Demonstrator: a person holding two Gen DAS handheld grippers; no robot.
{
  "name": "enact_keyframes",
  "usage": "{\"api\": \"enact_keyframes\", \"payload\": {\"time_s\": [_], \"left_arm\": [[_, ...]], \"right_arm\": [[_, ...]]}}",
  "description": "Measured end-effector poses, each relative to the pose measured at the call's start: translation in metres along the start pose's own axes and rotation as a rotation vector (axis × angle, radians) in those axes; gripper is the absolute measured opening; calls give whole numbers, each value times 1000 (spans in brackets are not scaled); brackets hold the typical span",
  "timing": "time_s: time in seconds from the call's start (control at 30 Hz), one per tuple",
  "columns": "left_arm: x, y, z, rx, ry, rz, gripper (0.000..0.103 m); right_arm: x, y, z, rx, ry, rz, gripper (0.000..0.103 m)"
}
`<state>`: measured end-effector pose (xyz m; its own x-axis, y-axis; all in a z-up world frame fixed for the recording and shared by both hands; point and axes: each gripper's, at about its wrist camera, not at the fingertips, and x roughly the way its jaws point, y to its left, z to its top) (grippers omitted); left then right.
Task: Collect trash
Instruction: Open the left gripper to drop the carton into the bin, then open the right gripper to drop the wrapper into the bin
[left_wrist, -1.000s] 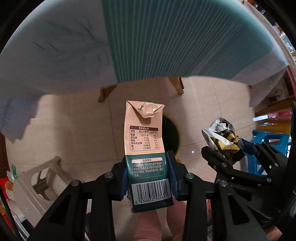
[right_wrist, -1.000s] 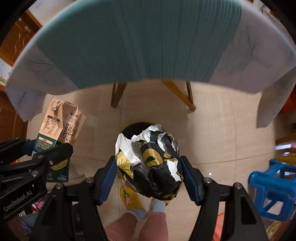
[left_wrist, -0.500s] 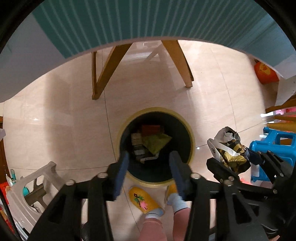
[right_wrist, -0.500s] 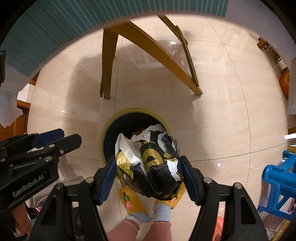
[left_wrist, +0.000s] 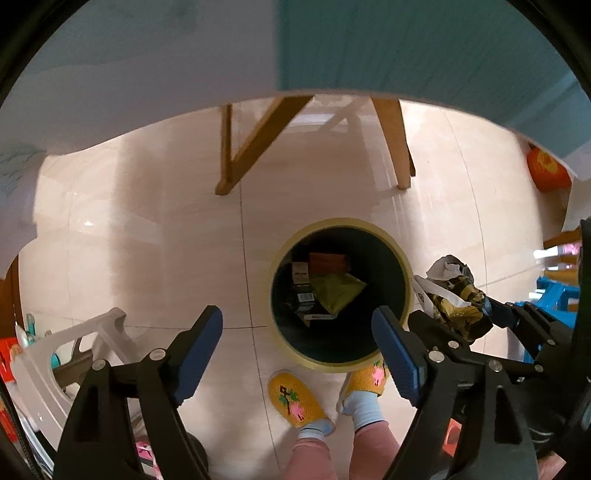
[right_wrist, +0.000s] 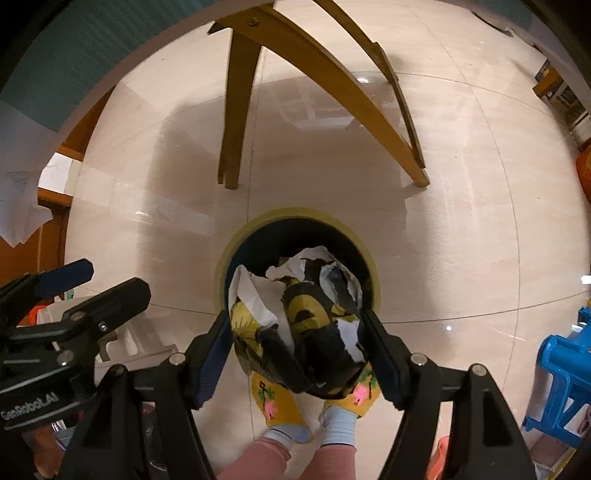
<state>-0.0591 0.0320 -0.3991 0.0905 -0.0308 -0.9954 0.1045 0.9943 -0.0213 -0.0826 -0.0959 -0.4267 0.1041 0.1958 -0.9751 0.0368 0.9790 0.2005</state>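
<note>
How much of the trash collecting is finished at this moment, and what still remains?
Done: the round yellow-rimmed bin already holds cartons and wrappers, and the left gripper is empty, jaws opening. In hand: the right gripper grips the crumpled black, yellow and white wrapper above the bin. Left: dropping that wrapper in.

Right claw (right_wrist: 297, 341): pointing steeply down, its blue pads pressing both sides of a crumpled black, yellow and white wrapper (right_wrist: 299, 325), jaws opening slightly.
Bin: a round dark bin with a yellow rim (right_wrist: 258, 223) is standing on the glossy beige tiled floor (right_wrist: 461, 221), directly under the wrapper.
Left claw (right_wrist: 88, 282): showing at the left edge, jaws parted with nothing between them.
Feet: yellow knitted slippers (right_wrist: 273, 402) are standing just beside the bin.
</note>
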Motion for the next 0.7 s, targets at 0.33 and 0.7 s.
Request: {"api": "enact_keyframes", "payload": {"time_s": [0.33, 0.7], "left_arm": [[-35, 20, -5, -43, -37, 30, 91], [-69, 27, -8, -54, -67, 16, 91]], "right_arm": [[-5, 14, 6, -3, -22, 13, 73], [-38, 28, 7, -24, -68, 7, 90]]}}
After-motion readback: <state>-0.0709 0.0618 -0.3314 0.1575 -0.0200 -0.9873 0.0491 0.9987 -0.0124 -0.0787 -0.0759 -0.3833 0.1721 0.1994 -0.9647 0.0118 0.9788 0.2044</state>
